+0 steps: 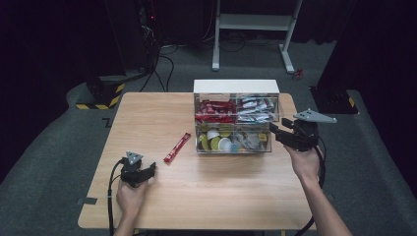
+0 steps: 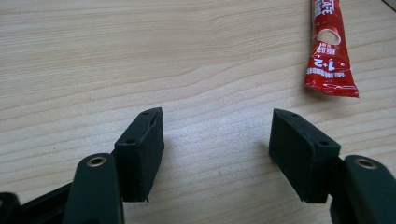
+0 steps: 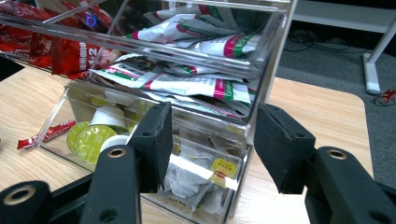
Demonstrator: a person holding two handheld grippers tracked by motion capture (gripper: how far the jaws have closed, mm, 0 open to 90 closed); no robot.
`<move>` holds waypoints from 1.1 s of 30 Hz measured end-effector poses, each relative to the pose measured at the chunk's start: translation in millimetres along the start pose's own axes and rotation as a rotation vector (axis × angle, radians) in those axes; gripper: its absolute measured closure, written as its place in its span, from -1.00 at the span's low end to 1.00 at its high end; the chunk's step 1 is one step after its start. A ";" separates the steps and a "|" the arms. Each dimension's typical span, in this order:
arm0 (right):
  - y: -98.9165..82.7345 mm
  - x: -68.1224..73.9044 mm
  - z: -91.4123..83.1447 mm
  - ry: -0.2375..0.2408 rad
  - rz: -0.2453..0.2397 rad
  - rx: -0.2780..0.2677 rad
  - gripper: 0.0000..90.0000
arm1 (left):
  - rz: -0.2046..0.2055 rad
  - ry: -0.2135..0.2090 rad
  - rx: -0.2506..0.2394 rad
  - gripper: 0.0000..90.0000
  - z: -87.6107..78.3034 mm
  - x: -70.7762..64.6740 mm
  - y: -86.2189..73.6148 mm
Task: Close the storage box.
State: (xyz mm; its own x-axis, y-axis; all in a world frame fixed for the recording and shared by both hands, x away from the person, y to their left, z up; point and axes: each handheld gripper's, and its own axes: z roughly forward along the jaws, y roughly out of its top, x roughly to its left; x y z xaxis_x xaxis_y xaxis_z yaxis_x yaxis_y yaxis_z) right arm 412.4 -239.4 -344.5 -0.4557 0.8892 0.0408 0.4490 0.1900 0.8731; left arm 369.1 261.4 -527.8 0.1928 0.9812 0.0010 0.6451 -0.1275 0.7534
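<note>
A clear plastic organiser box (image 1: 236, 86) stands at the back middle of the wooden table (image 1: 147, 113). It holds red sachets (image 1: 214, 110), white sachets (image 1: 255, 109), coffee capsules (image 1: 216, 141) and tea bags (image 3: 196, 179). One loose red sachet (image 1: 177, 147) lies left of the box, also ahead of my left gripper (image 2: 217, 128). The left gripper (image 1: 152, 169) rests on the table, open and holding nothing. My right gripper (image 1: 274, 129) is at the box's right front corner. Its jaws (image 3: 212, 126) stand apart with the lower compartment's corner (image 3: 247, 140) between them, not clearly pressed.
A white desk frame (image 1: 255, 22) stands on the floor behind the table. A base with black and yellow stripes (image 1: 101, 96) sits at the back left, with cables (image 1: 164, 64) on the grey carpet. Bare wood stretches between the two grippers.
</note>
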 end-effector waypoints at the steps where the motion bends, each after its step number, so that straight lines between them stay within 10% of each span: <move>1: 0.0 0.0 0.0 0.000 0.000 0.000 0.04 | 0.000 0.000 0.000 -0.20 0.0 0.0 0.0; 33: -45.4 -23.9 -17.7 0.005 0.119 -0.062 -0.02 | -0.001 -0.002 0.000 -0.21 -0.1 0.2 -0.1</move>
State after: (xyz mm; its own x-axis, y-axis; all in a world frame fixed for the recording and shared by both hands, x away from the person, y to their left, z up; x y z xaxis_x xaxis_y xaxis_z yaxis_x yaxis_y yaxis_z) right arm 389.2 -276.7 -376.5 -0.4059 0.9019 0.1479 0.4518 0.0574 0.8903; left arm 369.0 261.6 -527.8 0.1936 0.9811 -0.0011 0.6453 -0.1265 0.7534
